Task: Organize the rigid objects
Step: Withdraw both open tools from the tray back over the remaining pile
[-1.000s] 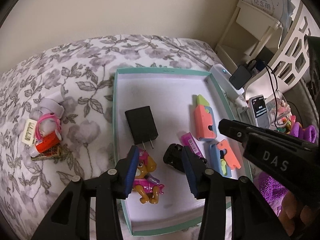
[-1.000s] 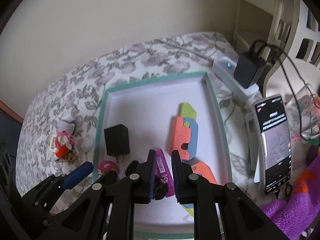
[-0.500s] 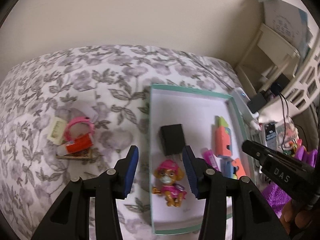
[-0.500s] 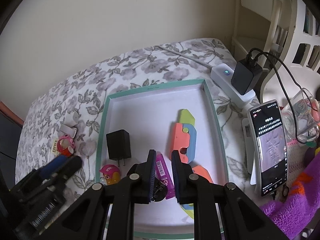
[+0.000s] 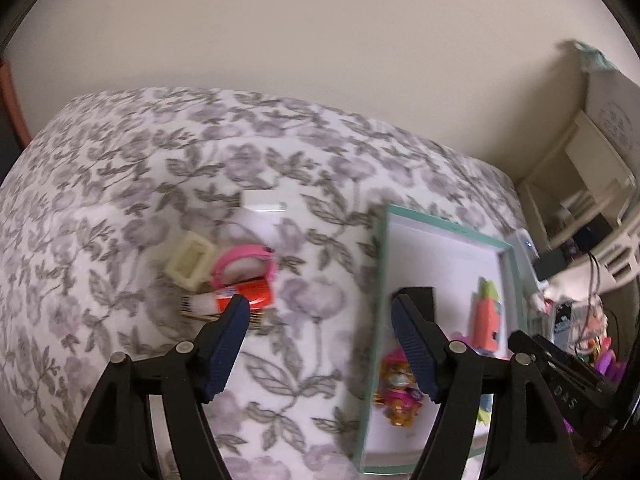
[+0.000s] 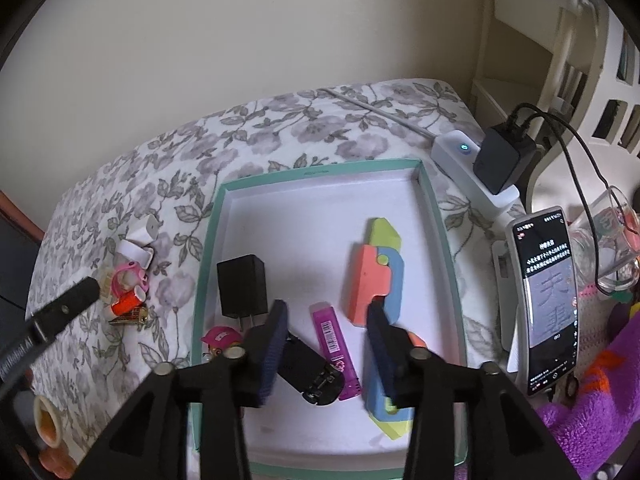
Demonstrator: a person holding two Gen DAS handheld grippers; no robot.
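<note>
Floral bedspread: soft base under everything; likely why loose bits sit in a cluster rather than rolling off.
Teal-rimmed tray: white floor, shallow wall; evidently the collecting place, set flat on the spread beside the power strip.
Left gripper: tongs wide, nothing between them; pointed at the gap between pile and tray edge, left blue pad near the pile. Frame blurred, so aim only rough.
Right gripper: tongs partly open, empty; held over the near end of the tray above the black item, presumably just parked.
Phone: lit screen, propped outside the tray on the right; not part of the sorting by the look of it.
Orange-blue toy: flat in the tray, right of centre.
Black charger: flat in the tray, prongs toward the camera.
Magenta strip: in the tray, barcode up, touching a black object.
Pup figure: inside the tray near its left wall.
Loose pile: pink ring, orange tube, cream frame, white piece; outside the tray on the spread, probably next to go in.
</note>
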